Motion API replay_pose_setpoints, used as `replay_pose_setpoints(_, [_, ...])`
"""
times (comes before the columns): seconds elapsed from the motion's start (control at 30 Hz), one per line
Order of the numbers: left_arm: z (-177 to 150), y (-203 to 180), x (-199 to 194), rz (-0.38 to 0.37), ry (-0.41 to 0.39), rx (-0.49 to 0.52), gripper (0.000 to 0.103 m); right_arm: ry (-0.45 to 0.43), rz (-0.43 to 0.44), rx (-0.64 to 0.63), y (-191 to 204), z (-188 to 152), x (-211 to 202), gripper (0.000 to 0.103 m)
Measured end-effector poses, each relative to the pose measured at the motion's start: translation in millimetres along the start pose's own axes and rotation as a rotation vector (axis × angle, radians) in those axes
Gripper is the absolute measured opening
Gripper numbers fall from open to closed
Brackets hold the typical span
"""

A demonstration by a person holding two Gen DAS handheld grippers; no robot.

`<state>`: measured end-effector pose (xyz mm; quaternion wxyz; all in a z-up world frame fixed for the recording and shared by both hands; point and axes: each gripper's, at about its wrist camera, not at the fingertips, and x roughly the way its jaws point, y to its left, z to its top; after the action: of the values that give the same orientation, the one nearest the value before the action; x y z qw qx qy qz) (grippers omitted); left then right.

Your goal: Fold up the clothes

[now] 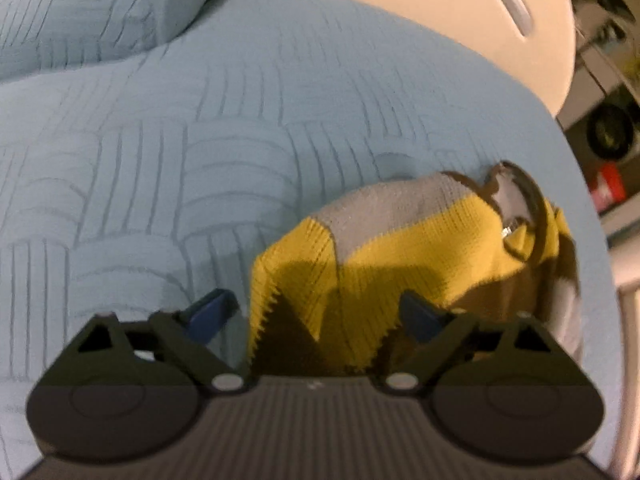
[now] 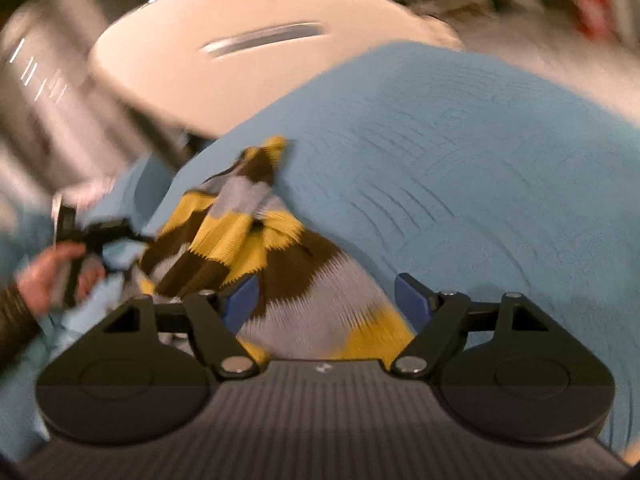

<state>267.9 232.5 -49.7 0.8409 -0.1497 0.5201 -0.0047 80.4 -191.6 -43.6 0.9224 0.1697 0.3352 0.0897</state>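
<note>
Left tongs (image 1: pixel 316 314) spread wide, 2 blue pads (image 1: pixel 210 312) apart, nothing pinched. Knit sweater (image 1: pixel 400 256), yellow, grey and brown, bunched right between and just past the pads, lying on blue quilted bedspread (image 1: pixel 200 128). Grey band of knit at far edge of the bunch, brown patch close to the pads. Dark collar loop with a pale label inside visible beyond the right pad. Blue pillow (image 1: pixel 100 12) far ahead and left of these tongs, resting on bedspread. Cream chair back (image 1: pixel 440 28) with a slot, beyond bedspread edge, ahead and right. Cluttered shelves off to the far right, blurred.

Right tongs (image 2: pixel 326 300) also spread, blue pads (image 2: pixel 412 300) apart, gripping nothing. Sweater (image 2: pixel 280 264) lies between the pads and runs ahead and left from them, draped in folds over bedspread (image 2: pixel 460 152); grey and yellow section nearest the tongs, yellow tip farthest away. Cloth touches or passes very near the left pad; contact not certain through the blur. Bare bedspread ahead and right of the right pad. Left hand (image 2: pixel 52 276) in dark sleeve seen far left, wrapped round a black handle at the sweater's left edge. Cream chair back (image 2: pixel 240 48) past the bedspread, ahead. Whole right view heavily smeared.
</note>
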Motion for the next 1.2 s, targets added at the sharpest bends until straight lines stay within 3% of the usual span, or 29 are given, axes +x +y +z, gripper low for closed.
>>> replay_pose_setpoints(0.03, [-0.8, -1.4, -0.2, 0.026, -0.017, 0.014, 0.065, 0.002, -0.006, -0.036, 16.3, 24.3, 25.0, 0.079])
replay_pose_setpoints(0.1, [1.3, -0.1, 0.4, 0.016, -0.028, 0.030, 0.008, 0.029, 0.020, -0.107, 52.9, 74.3, 82.7, 0.076])
replay_pose_setpoints(0.2, [1.5, 2.7, -1.0, -0.021, -0.031, 0.018, 0.008, 0.073, 0.013, -0.212, 100.4, 126.9, 165.9, 0.076])
replay_pose_setpoints(0.27, [-0.8, -0.7, -1.3, -0.003, -0.048, 0.058, 0.007, 0.113, -0.009, -0.255, 124.4, 150.4, 216.7, 0.076])
replay_pose_setpoints(0.33, [-2.5, -1.6, -0.4, 0.005, -0.058, 0.070, 0.007, 0.189, -0.070, -0.329, 149.7, 168.2, 281.8, 0.076])
replay_pose_setpoints(0.43, [-2.4, 1.9, -2.5, -0.014, -0.053, 0.065, 0.007, 0.304, -0.184, -0.447, 168.6, 170.5, 341.9, 0.073])
replay_pose_setpoints(0.5, [-0.2, 3.2, -5.6, -0.019, -0.064, 0.075, 0.006, 0.334, -0.206, -0.479, 169.5, 165.8, 352.9, 0.030])
replay_pose_setpoints(0.53, [-0.8, 4.9, -10.6, -0.017, -0.084, 0.085, 0.006, 0.310, -0.199, -0.482, 170.6, 165.6, 347.7, 0.014])
replay_pose_setpoints(0.63, [-8.1, 4.0, -48.8, -0.040, -0.207, 0.140, 0.005, 0.149, -0.144, -0.476, 175.6, 170.2, 303.6, 0.013])
replay_pose_setpoints(0.7, [-28.2, -4.6, -93.3, -0.070, -0.309, 0.222, 0.006, -0.022, -0.061, -0.427, 175.4, 172.9, 239.6, 0.013])
replay_pose_setpoints(0.77, [-58.2, -10.0, -133.3, -0.099, -0.372, 0.291, 0.006, -0.115, -0.016, -0.410, 174.1, 165.6, 193.1, 0.014])
replay_pose_setpoints(0.83, [-104.8, -9.6, -162.0, -0.125, -0.335, 0.330, 0.007, -0.212, -0.010, -0.429, 159.0, 131.7, 114.9, 0.014])
replay_pose_setpoints(0.87, [-123.4, -8.7, -168.0, -0.136, -0.299, 0.337, 0.007, -0.187, -0.026, -0.420, 148.1, 115.9, 101.1, 0.014])
replay_pose_setpoints(0.93, [-175.5, 0.2, -158.2, -0.173, -0.118, 0.292, 0.013, -0.076, -0.064, -0.378, 125.8, 90.6, 94.0, 0.015])
replay_pose_setpoints(1.03, [-217.9, 14.3, -136.9, -0.149, 0.047, 0.209, 0.019, 0.089, -0.119, -0.312, 92.2, 52.7, 83.3, 0.018])
replay_pose_setpoints(1.1, [-226.8, 17.6, -137.8, -0.098, 0.054, 0.210, 0.035, 0.199, -0.156, -0.268, 69.9, 27.4, 76.2, 0.021])
replay_pose_setpoints(1.13, [-229.4, 18.9, -141.2, -0.069, 0.042, 0.213, 0.039, 0.253, -0.174, -0.246, 58.7, 14.8, 72.6, 0.033])
replay_pose_setpoints(1.2, [-234.6, 21.5, -147.9, -0.013, 0.017, 0.217, 0.065, 0.273, -0.172, -0.176, 51.0, 14.5, 57.3, 0.052])
